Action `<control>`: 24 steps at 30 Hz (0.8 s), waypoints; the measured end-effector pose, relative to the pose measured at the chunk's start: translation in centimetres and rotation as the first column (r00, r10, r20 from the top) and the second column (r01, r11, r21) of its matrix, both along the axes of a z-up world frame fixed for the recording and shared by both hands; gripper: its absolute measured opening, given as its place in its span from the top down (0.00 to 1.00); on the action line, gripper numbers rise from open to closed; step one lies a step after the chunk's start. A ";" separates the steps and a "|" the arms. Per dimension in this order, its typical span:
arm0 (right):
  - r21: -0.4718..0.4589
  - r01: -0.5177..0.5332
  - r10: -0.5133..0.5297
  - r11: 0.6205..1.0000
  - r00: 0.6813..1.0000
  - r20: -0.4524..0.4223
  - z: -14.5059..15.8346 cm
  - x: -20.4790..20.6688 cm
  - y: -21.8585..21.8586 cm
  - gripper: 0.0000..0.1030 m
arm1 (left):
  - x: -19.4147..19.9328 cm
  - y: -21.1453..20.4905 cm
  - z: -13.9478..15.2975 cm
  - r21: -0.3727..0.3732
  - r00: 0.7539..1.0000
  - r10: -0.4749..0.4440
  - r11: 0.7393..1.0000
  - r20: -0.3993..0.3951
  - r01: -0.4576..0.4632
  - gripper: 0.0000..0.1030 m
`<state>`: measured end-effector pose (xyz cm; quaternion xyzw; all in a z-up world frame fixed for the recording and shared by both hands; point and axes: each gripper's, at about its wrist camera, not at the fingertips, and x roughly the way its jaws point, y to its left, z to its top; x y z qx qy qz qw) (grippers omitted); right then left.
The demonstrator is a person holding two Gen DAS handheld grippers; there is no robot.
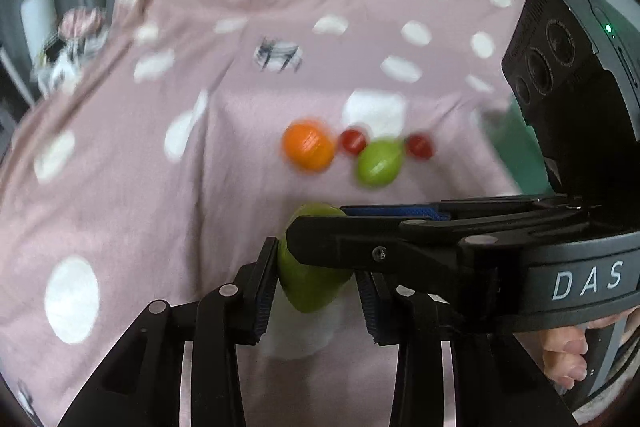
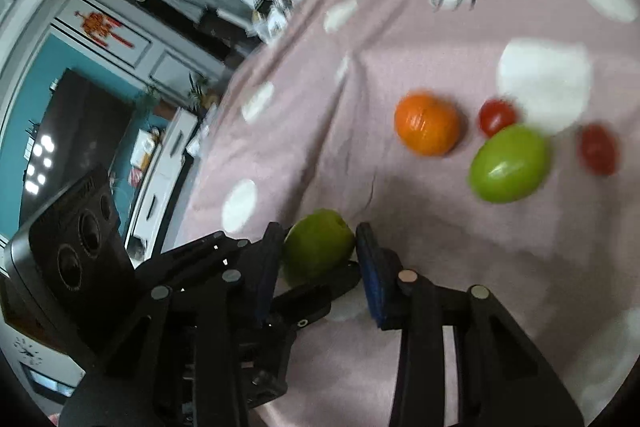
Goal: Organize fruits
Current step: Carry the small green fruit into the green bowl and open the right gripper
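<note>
A green fruit (image 1: 310, 285) sits between both grippers over a pink polka-dot cloth (image 1: 160, 147). My left gripper (image 1: 316, 291) has its pads on either side of it. My right gripper (image 2: 318, 259) also closes around the same green fruit (image 2: 318, 247), and its finger crosses the left wrist view in front of the fruit. Beyond lie an orange (image 1: 308, 145) (image 2: 426, 123), a second green fruit (image 1: 378, 163) (image 2: 508, 163) and two small red tomatoes (image 1: 353, 141) (image 1: 419, 146) (image 2: 496, 117) (image 2: 598, 149).
The cloth's left edge (image 2: 224, 131) drops off toward a room with white cabinets (image 2: 160, 179) and a dark screen (image 2: 72, 131). Clutter (image 1: 72, 51) lies at the cloth's far left. A teal object (image 1: 520, 155) shows at the right.
</note>
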<state>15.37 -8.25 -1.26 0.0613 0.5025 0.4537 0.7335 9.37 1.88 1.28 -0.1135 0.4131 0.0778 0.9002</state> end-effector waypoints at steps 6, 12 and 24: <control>0.103 0.152 -0.168 0.983 0.972 0.166 7.4 -1.4 -9.5 0.64 | 3.0 -7.9 6.2 0.047 0.972 -0.178 0.984 0.154 0.173 0.64; 0.203 0.343 -0.388 0.917 0.886 0.253 11.8 -3.3 -22.9 0.66 | 6.8 -18.1 9.4 0.082 0.884 -0.401 0.916 0.240 0.393 0.64; 0.152 0.628 -0.646 0.763 0.750 0.141 7.6 -0.4 -32.5 0.00 | 10.6 -17.8 4.9 -0.135 0.945 -0.293 0.941 0.143 0.312 0.09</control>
